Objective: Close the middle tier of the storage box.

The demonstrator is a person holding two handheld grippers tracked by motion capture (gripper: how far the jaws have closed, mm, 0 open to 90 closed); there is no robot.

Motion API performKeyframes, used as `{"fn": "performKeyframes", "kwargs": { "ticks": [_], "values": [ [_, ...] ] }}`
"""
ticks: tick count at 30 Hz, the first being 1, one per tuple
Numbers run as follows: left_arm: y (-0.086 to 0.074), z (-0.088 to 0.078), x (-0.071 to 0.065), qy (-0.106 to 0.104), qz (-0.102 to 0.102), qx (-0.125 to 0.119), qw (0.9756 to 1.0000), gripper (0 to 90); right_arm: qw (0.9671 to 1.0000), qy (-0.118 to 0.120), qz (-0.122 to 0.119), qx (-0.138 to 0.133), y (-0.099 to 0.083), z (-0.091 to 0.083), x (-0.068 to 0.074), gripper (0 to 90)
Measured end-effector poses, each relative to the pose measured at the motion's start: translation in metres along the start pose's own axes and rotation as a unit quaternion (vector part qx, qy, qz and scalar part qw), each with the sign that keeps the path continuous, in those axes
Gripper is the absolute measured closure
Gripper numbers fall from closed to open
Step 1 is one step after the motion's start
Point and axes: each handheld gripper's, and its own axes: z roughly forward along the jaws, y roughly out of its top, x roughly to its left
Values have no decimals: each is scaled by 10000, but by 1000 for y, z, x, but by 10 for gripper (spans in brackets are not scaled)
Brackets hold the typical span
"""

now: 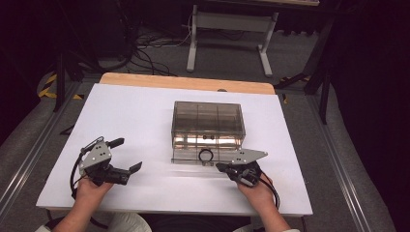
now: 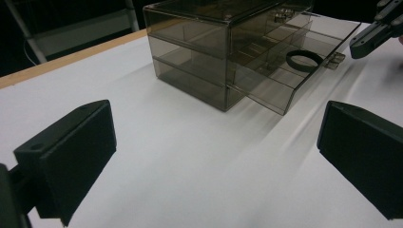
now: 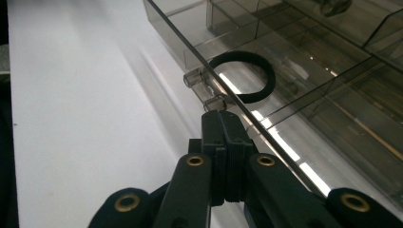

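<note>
the see-through box [image 1: 208, 125] sits in the middle of the frame on the white table [image 1: 140, 121]. its bottom drawer [image 2: 285, 80] is pulled out, and a black ring [image 3: 244, 76] lies inside it. the right gripper [image 3: 222, 118] has its jaws clenched tight with nothing between them, tip just below the drawer's little handle [image 3: 204, 90]. the left gripper [image 1: 126, 155], at the lower left, has its jaws released and wide. if the tip pushes off to one side, it could slip past the handle, and the light box could slide or the drawer jam crooked.
</note>
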Motion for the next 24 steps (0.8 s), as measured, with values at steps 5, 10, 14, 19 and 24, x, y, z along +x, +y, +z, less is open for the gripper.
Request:
{"fn": "performKeyframes", "kwargs": {
  "ticks": [5, 10, 14, 19, 24],
  "values": [
    [0, 0, -1, -14, -13, -1, 10000, 0, 9999, -16, -24, 154, 0, 5, 1, 900],
    [0, 0, 0, 5, -32, -9, 10000, 0, 9997, -23, 4, 246, 0, 10, 0, 900],
    [0, 0, 0, 1, 7, -7, 10000, 0, 9994, -28, -23, 336, 0, 15, 0, 900],
    [0, 1, -1, -26, -24, -17, 10000, 0, 9994, -25, -34, 355, 1, 19, 0, 900],
    [0, 1, -1, -25, -42, -21, 10000, 0, 9992, -30, -60, 383, 3, 22, 1, 900]
  ]
}}
